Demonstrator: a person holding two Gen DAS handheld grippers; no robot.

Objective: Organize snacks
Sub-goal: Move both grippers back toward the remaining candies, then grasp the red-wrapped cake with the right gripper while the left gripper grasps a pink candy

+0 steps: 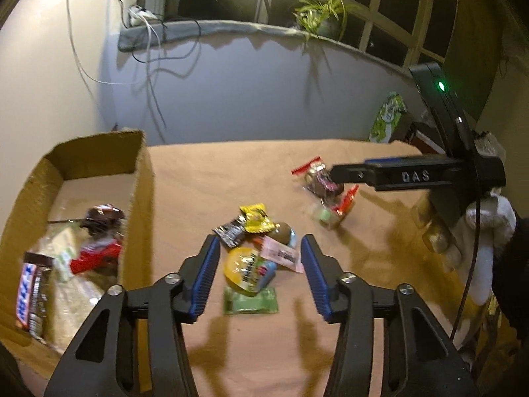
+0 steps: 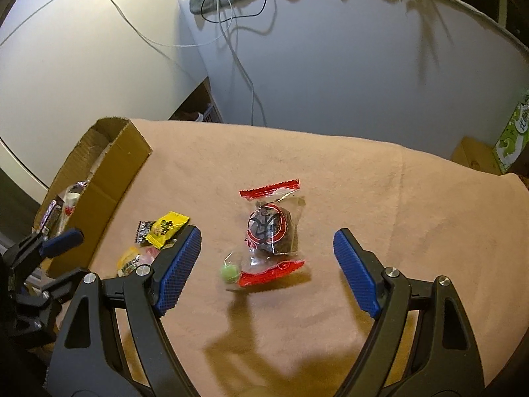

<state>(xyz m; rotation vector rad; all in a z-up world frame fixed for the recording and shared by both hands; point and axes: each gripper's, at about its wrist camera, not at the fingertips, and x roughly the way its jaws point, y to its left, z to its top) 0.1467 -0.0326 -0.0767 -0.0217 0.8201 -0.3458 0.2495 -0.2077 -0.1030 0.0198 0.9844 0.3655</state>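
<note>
Red-ended snack packet (image 2: 272, 228): lain on the desk (image 2: 380, 192) about mid-surface, long axis run from the near edge toward the far edge, one red crimped end at each extreme; a dark cake is seen through the clear middle.
Green sweet (image 2: 229, 273): set just beside the packet's near red end, on its left.
Right hand-held gripper (image 2: 267, 273): jaws spread wide, nothing held; the packet is framed between the blue pads (image 2: 178, 271), no contact seen.
Left hand-held gripper (image 1: 260, 276): jaws spread wide, nothing held, poised over the small pile.
Small pile: yellow sachet (image 1: 256, 218), black sachet (image 1: 231, 231), pink wrapper (image 1: 284, 253), yellow-lidded jelly cup (image 1: 246, 273) and green packet (image 1: 250, 301), clustered left of the red-ended packet and overlapping one another.
Cardboard box (image 1: 140, 198): stood along the left edge of the desk, open-topped, with a Snickers bar (image 1: 31, 292) and other wrapped snacks inside.
Open room: bare cloth is seen right of the red-ended packet and toward the far edge.
In the way: the pile lies between the red-ended packet and the box.
</note>
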